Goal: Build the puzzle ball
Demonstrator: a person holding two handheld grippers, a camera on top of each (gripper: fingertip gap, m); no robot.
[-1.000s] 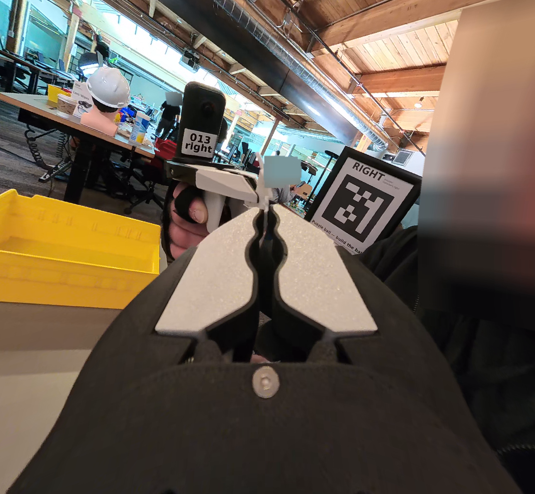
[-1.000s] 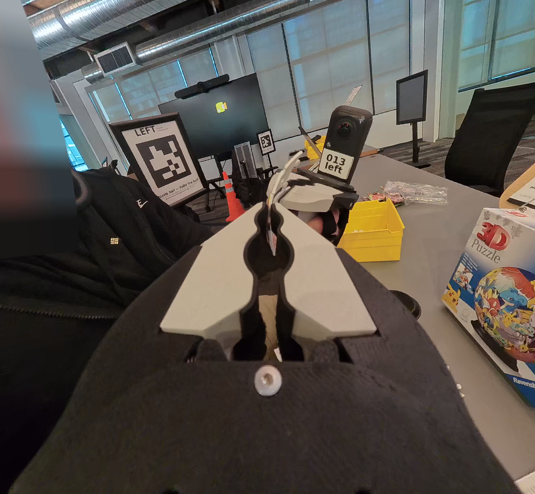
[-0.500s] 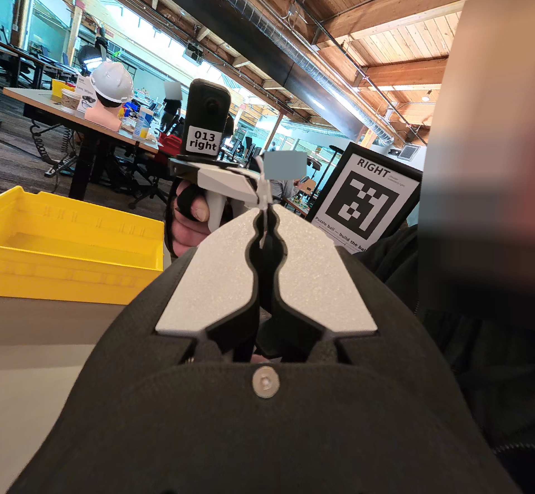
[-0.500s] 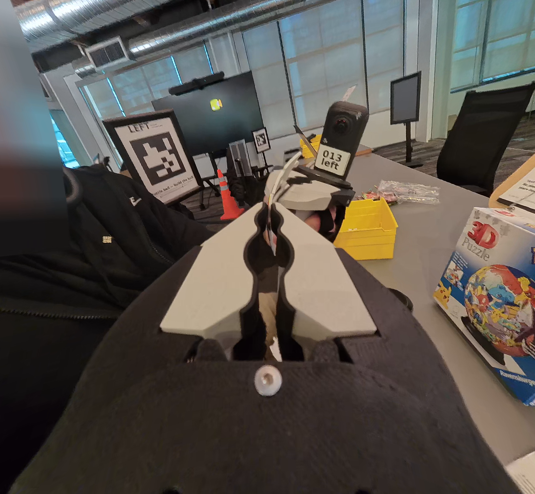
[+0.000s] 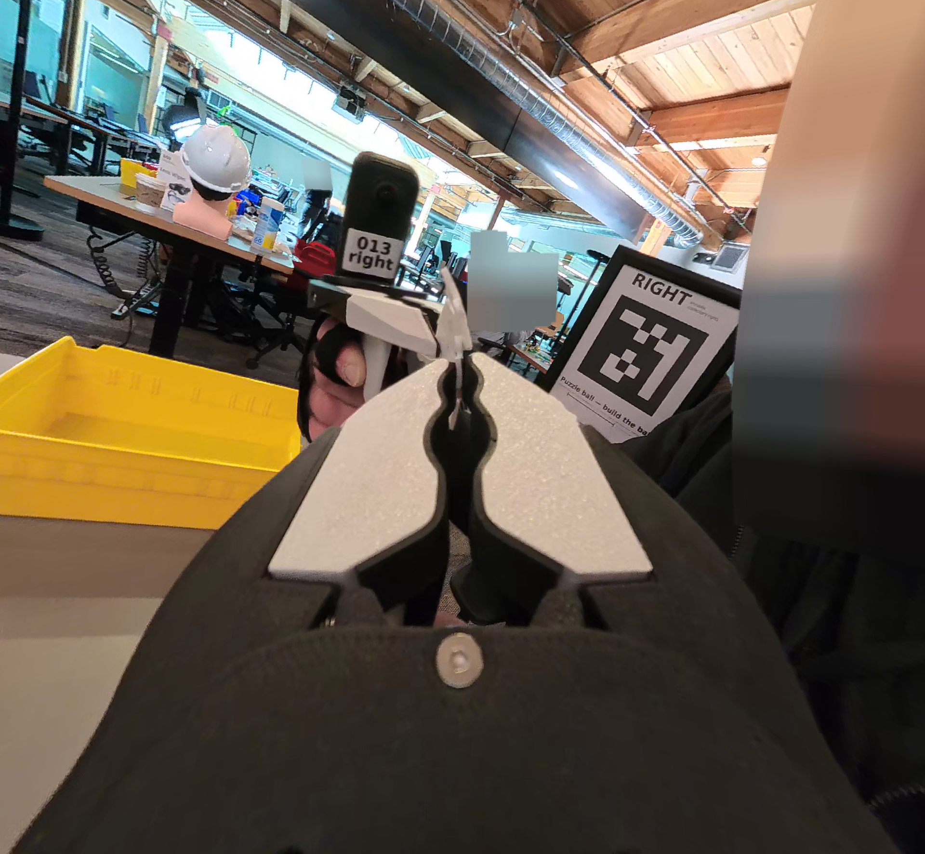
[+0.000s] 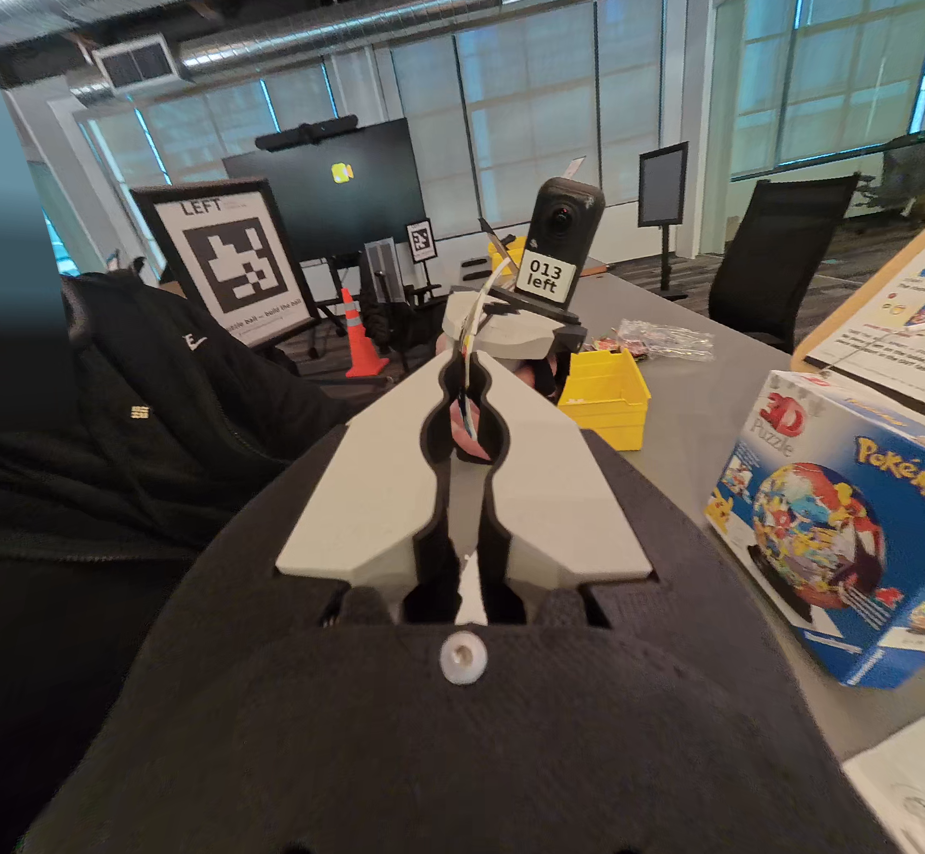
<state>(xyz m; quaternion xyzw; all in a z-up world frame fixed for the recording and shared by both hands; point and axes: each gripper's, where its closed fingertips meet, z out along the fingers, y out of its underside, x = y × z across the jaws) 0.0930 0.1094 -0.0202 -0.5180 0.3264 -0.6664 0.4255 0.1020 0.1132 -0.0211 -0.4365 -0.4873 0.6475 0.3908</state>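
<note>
Printed labels mark both cameras, the framed marker boards and the puzzle box (image 6: 821,524) on the counter (image 6: 685,409). Both grippers' jaws, left (image 5: 459,369) and right (image 6: 465,359), pinch thin puzzle pieces (image 5: 454,324) edge-on at their tips, held up between them.

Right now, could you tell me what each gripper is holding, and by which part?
Each gripper is shut on the edge of a thin puzzle piece: left gripper on one piece, right gripper on another, seen edge-on between them.
</note>
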